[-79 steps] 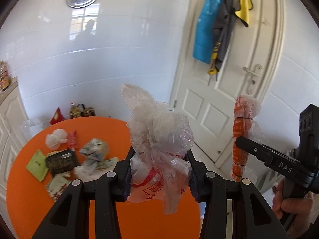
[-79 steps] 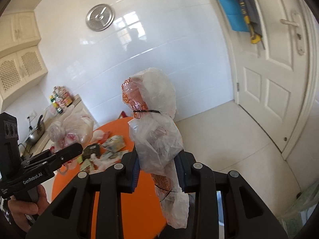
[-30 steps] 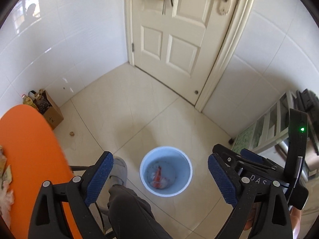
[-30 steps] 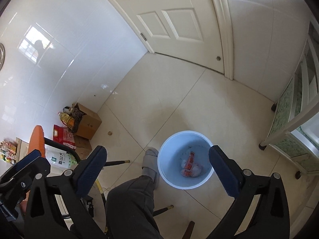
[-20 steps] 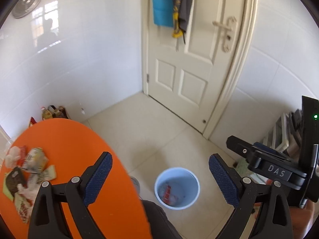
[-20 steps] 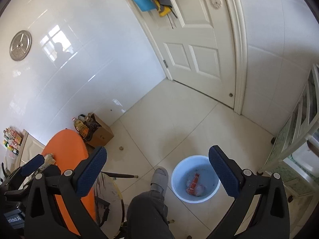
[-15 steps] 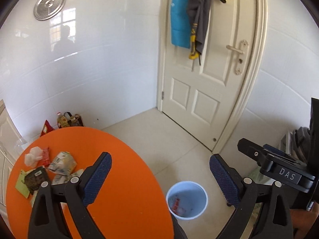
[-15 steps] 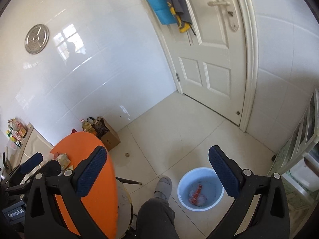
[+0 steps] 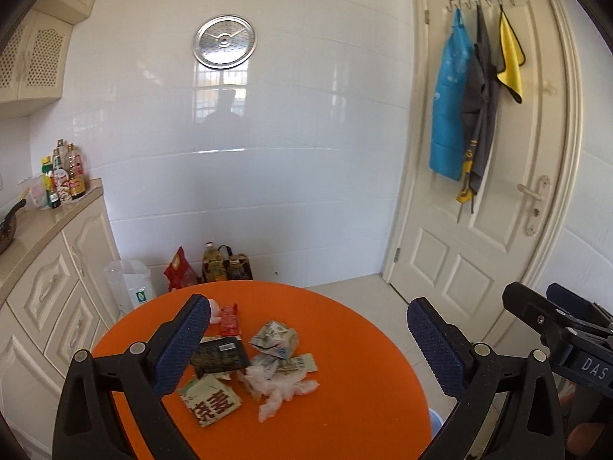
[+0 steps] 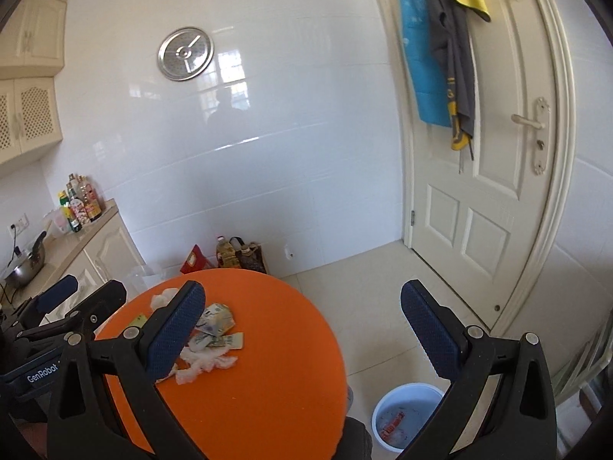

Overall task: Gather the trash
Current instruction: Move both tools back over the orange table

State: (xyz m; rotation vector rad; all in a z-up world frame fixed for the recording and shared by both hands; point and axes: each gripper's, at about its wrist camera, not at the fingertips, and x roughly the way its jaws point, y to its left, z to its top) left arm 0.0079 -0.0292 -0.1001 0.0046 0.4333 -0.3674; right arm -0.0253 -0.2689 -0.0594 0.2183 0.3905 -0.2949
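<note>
Several pieces of trash lie on the round orange table (image 9: 345,414): a crumpled white tissue (image 9: 281,385), a crushed carton (image 9: 275,339), a dark packet (image 9: 220,356), a green printed packet (image 9: 212,404) and a red wrapper (image 9: 230,320). My left gripper (image 9: 308,349) is open and empty, held above the table near the pile. My right gripper (image 10: 302,331) is open and empty above the table's right part; the tissue (image 10: 203,364) and carton (image 10: 216,320) show by its left finger. The blue bin (image 10: 408,416) on the floor holds bagged trash.
A white door (image 9: 494,199) with hanging cloths stands to the right. A counter (image 9: 34,226) with bottles and cabinets runs along the left. Bags and an oil bottle (image 9: 214,264) sit on the floor behind the table. The right gripper (image 9: 555,333) shows in the left wrist view.
Both grippers held plastic bags of trash, then opened over the blue bin; the bags now lie in it. Both grippers have since swung up and back to face the orange table.
</note>
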